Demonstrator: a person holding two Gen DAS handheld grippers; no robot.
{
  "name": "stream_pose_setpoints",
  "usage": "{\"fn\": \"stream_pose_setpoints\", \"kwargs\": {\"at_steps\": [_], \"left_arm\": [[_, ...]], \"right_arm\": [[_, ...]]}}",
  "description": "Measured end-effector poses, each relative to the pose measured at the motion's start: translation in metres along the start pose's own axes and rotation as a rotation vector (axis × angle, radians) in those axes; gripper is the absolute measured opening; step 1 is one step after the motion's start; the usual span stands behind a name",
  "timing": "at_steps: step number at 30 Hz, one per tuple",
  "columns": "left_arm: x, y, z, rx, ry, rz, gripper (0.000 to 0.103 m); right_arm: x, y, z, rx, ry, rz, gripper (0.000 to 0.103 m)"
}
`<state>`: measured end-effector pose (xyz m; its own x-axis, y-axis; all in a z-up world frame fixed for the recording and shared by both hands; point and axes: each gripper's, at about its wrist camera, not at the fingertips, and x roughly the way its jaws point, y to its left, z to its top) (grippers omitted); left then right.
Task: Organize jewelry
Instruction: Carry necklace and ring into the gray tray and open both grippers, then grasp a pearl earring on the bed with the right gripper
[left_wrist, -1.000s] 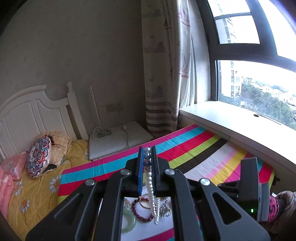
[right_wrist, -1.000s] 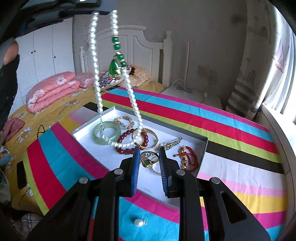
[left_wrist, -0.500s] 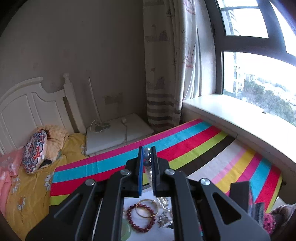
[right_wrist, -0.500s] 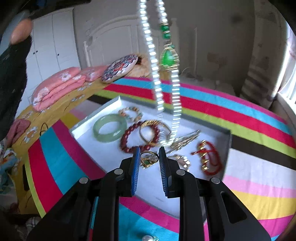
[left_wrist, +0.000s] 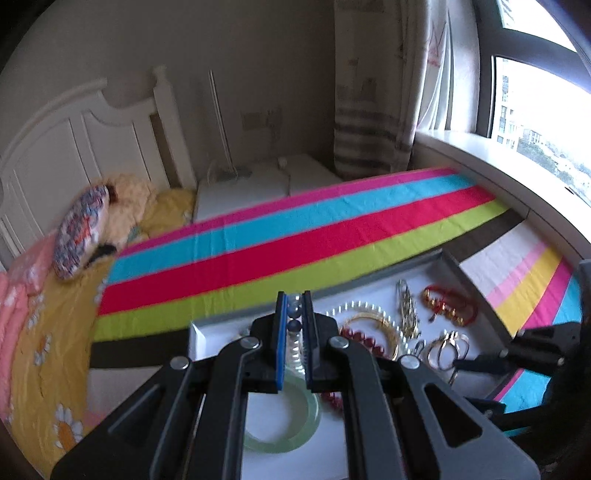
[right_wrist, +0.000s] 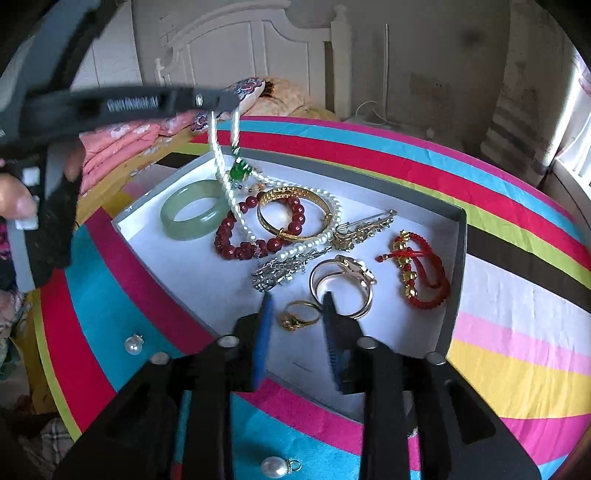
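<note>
The left tool (left_wrist: 294, 312) is clenched on the pearl necklace (right_wrist: 236, 206), pinching the strand near its top while the green pendant and most of the pearls are pooled in the tray (right_wrist: 458, 258). A second ago the whole strand hung free above the jewelry; now it has come down and its lower loop lies across the red bead bracelet (right_wrist: 255, 236) and the gold bangle (right_wrist: 291, 214), so the necklace is nearly set down and only waits to be let go.

The right tool (right_wrist: 295, 317) is empty — its jaws are opening, wider than a moment back, and they stand either side of the small gold ring (right_wrist: 299, 317) at the tray's six o'clock edge without pressing it. I'd judge that ring is the next pick.

Outward from there: the jade bangle (right_wrist: 192, 210) at ten o'clock, the red cord bracelet (right_wrist: 417, 269) at three, and two loose pearl earrings (right_wrist: 133, 344) on the striped bedspread (right_wrist: 498, 332) outside the tray.
</note>
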<state>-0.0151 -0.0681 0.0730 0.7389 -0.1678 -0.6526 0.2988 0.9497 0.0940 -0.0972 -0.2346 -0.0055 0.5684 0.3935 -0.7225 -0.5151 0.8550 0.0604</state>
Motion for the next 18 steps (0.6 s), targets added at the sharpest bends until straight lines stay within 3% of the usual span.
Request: {"fn": "stream_pose_setpoints", "kwargs": {"at_steps": [3, 4, 6, 7, 8, 14, 18], "left_arm": [[0.007, -0.001, -0.012, -0.004, 0.024, -0.027, 0.011], [0.009, -0.002, -0.015, -0.004, 0.029, -0.031, 0.019], [0.011, -0.003, -0.021, -0.009, 0.031, -0.038, 0.047], [0.011, -0.004, -0.022, -0.012, 0.024, -0.034, 0.068], [0.008, -0.004, -0.024, -0.018, 0.008, -0.021, 0.078], [-0.007, 0.01, -0.027, -0.056, -0.037, 0.016, 0.098], [-0.037, 0.016, -0.037, -0.053, -0.103, 0.103, 0.1]], "right_arm": [[-0.004, -0.003, -0.001, 0.018, -0.012, -0.002, 0.05], [-0.005, -0.005, -0.001, 0.029, -0.014, 0.003, 0.051], [-0.007, -0.008, -0.002, 0.04, -0.015, 0.005, 0.057], [-0.009, -0.009, -0.003, 0.045, -0.018, 0.001, 0.058], [-0.011, -0.01, -0.004, 0.049, -0.02, -0.003, 0.062], [-0.024, -0.017, -0.009, 0.067, -0.039, -0.009, 0.075], [-0.039, -0.018, -0.015, 0.076, -0.064, -0.006, 0.081]]}}
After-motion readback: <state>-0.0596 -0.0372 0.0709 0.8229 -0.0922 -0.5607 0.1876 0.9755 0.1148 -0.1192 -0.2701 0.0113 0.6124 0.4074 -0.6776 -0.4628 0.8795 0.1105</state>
